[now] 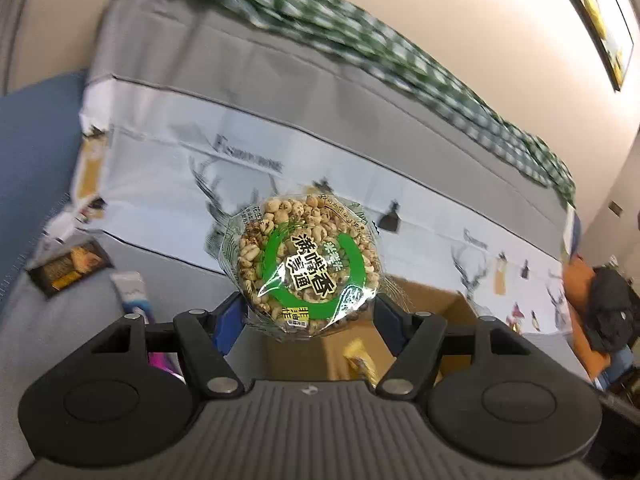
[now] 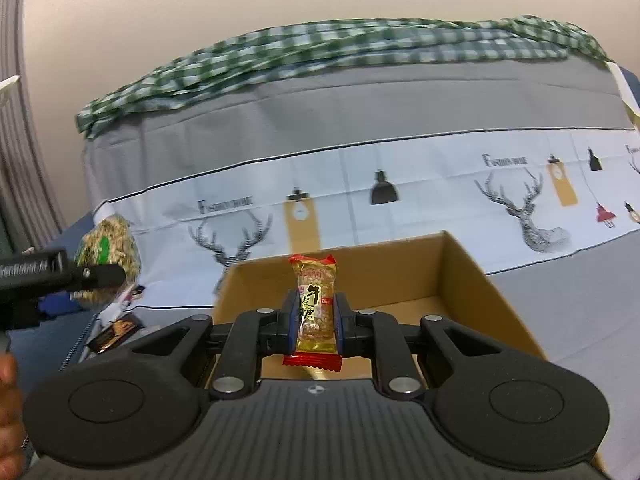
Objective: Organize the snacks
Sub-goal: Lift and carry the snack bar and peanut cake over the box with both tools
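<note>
Right gripper (image 2: 316, 316) pinches candy (image 2: 316, 304) — box (image 2: 472, 276) rim just ahead.

Left tongs (image 1: 306, 312): black, blue pads, on a clear-wrapped puffed-grain cake (image 1: 301, 268), tan grains, green ring, black-and-yellow print. Right tongs (image 2: 316, 320): same black and blue, on a candy (image 2: 317, 312) in gold wrapper, red crimped ends, black characters. Cardboard box (image 2: 472, 280) brown. Sheet (image 2: 400, 192) grey above, white band with grey deer heads, mustard tags, black lamps. Cloth (image 2: 320, 52) on top green-and-white check. Dark packet (image 1: 68, 266) with orange print. Wall (image 2: 200, 0) beige.
</note>
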